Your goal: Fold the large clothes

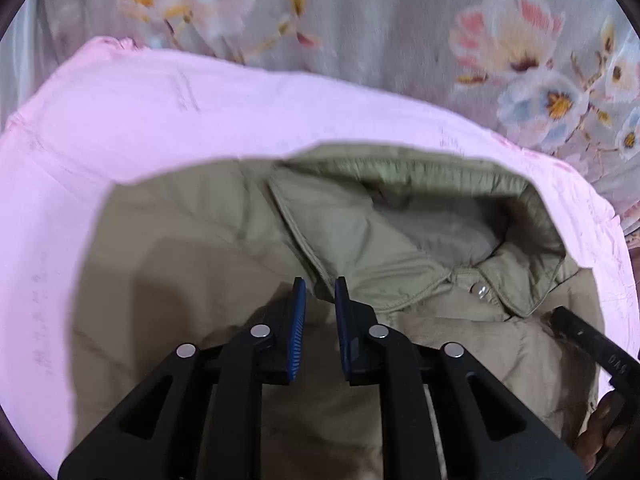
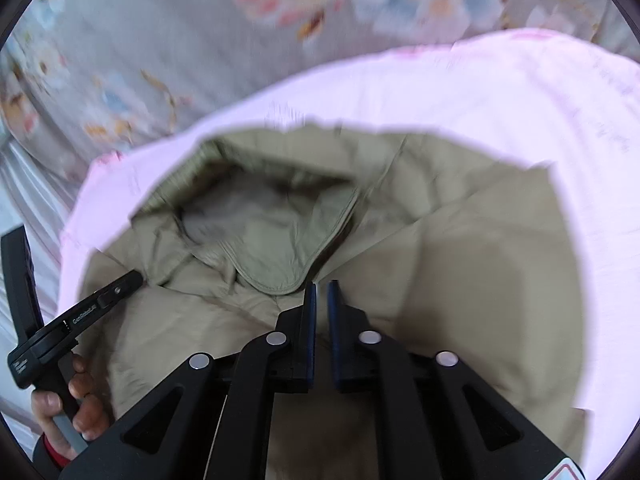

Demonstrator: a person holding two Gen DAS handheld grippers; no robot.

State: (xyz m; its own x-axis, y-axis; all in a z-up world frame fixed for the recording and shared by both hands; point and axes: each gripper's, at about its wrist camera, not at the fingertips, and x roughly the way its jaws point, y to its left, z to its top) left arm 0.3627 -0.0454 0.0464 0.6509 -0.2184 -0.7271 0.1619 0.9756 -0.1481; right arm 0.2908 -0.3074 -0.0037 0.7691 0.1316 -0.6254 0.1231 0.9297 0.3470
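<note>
Khaki jacket flat on pink sheet, both your grippers over it near the collar.
L wrist: your left gripper (image 1: 320, 286) has jaws narrow, small gap, nothing clamped; khaki jacket (image 1: 180, 280) lies on the pink sheet (image 1: 160, 120). R wrist: your right gripper (image 2: 321, 288) jaws nearly shut, nothing visibly pinched; collar (image 2: 276, 256) just ahead; floral bedspread (image 2: 140, 40) beyond.

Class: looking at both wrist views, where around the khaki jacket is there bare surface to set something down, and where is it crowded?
Free: the pink sheet bordering the khaki jacket beyond its collar and to both sides, and the floral bedding past the sheet's far edge. Crowded: around the collar, where the left tool and right tool sit.
</note>
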